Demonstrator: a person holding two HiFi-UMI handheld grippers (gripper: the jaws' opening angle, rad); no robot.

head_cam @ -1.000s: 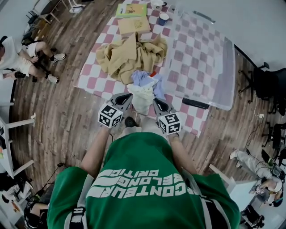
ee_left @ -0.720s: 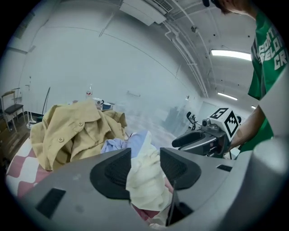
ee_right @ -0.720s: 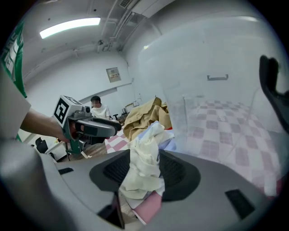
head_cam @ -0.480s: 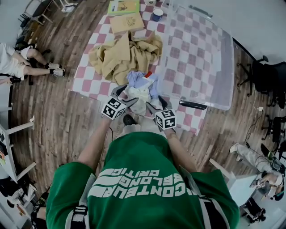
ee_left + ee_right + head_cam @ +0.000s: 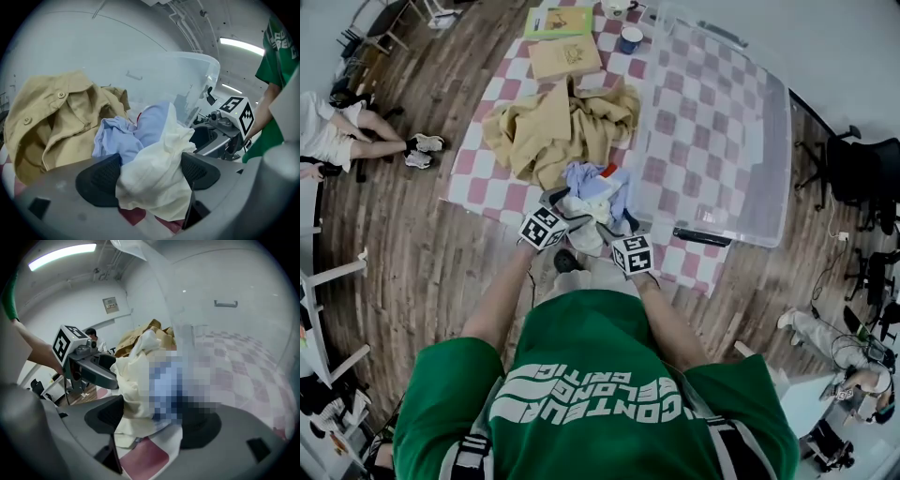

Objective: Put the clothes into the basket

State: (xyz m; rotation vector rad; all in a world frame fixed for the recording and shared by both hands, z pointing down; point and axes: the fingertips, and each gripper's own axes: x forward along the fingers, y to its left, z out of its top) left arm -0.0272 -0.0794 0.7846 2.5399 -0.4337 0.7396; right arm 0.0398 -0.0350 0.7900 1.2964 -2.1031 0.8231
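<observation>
We hold L gripper [image 5: 150, 174] low at the pile, jaws wide and opening. Cream cloth [image 5: 157, 180] sits bunched btwn the pads and fills the gap, its edges against both pads, but we see no squeeze on it. R gripper [image 5: 154, 420] is much the same: jaws opening, fairly wide, w/ that cream cloth btwn them and blue cloth [image 5: 117, 140] next to it.

In head view both tools meet the pile from our side, L gripper [image 5: 562, 208] on its left, R gripper [image 5: 621, 223] on its right, marker cubes toward us. In each gripper view the other tool shows just across the pile.

Cream cloth [image 5: 584, 214] lies at the front of the pile, blue cloth [image 5: 581, 178] right behind it, w/ a bit of red at the top. Tan shirt [image 5: 553, 122] lies crumpled farther back, touching the pile; its collar and buttons show in left gripper view.

All the clothes are on the checked mat [image 5: 497, 183], near its front edge, just beside the left wall of the clear bin [image 5: 727, 122] and outside it. The bin covers the mat's right part; checks show through it. A black handle [image 5: 701, 236] is at its near end.

At the mat's far end: cardboard [image 5: 565, 56], a green book [image 5: 556, 21], a blue cup [image 5: 630, 39]. The mat lies on wood floor [image 5: 422, 272]. A person [image 5: 342, 141] sits on the floor, far left.
</observation>
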